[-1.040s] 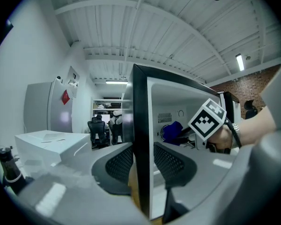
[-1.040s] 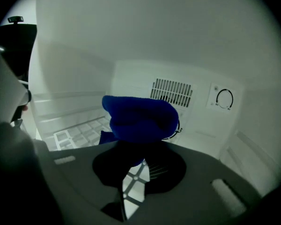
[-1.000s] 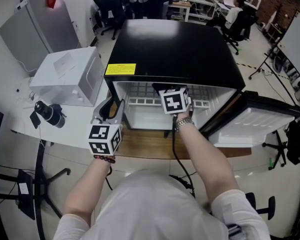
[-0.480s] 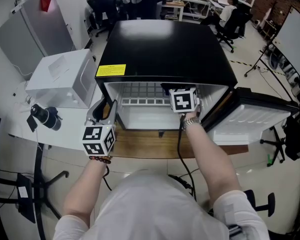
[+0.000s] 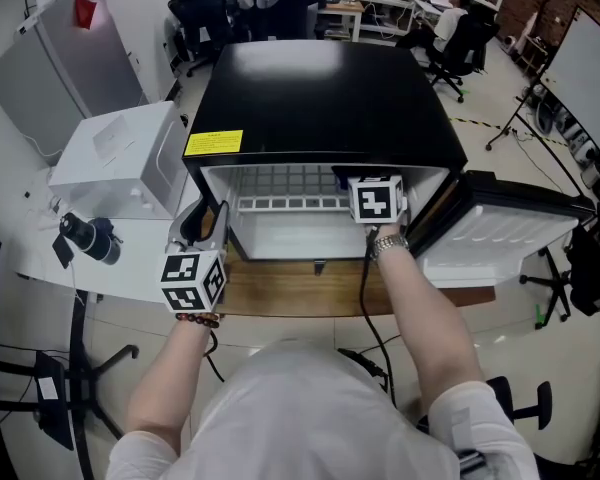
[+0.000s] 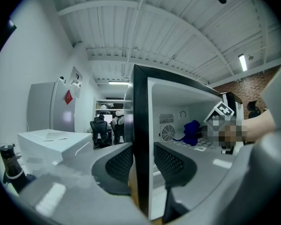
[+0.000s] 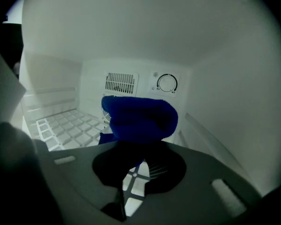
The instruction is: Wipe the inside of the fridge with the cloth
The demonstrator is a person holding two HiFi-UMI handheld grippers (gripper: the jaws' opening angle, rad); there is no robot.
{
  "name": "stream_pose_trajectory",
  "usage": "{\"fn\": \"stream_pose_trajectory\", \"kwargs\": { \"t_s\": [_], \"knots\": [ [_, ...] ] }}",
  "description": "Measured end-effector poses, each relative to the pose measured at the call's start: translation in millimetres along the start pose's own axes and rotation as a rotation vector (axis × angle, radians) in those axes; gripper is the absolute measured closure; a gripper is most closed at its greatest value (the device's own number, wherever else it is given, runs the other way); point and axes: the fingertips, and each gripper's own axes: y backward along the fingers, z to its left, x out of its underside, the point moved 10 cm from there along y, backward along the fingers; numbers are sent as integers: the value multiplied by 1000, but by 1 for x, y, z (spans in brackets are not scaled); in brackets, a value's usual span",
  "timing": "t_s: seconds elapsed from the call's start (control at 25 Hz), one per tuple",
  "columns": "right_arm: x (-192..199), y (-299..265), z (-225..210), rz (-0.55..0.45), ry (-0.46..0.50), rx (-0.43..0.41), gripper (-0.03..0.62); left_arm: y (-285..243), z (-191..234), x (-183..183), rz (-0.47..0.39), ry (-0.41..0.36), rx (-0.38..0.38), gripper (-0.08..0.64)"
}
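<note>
Inside, right gripper [image 7: 136,149] fingers clenched on blue cloth [image 7: 139,116], left gripper [image 6: 144,162] fingers grasping fridge wall [image 6: 140,102]

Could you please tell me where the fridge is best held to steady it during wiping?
Probably the fridge by its left wall, at the open front edge, coming from the front: that thin upright panel fits between the jaws, as the left tool clamped there shows.
</note>
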Motion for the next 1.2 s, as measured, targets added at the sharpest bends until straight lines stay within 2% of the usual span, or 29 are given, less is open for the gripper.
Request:
{"fn": "stream_pose_trajectory", "kwargs": {
  "t_s": [0.16, 0.36, 0.6, 0.92, 1.2],
  "knots": [
    [-4, 7, 0, -48, -13, -10, 535, 0, 0, 0, -1, 1, 4, 430],
    [-22, 24, 22, -152, -36, -106, 535, -1, 0, 0, -3, 1, 16, 430],
    [-39, 39, 67, -207, -26, -224, 535, 0, 2, 0, -3, 4, 31, 430],
    [-51, 48, 132, -240, -31, -396, 535, 0, 3, 0, -3, -6, 52, 431],
    [-49, 48, 176, -211, -49, -511, 535, 1, 5, 0, 3, -16, 71, 433]
  ]
}}
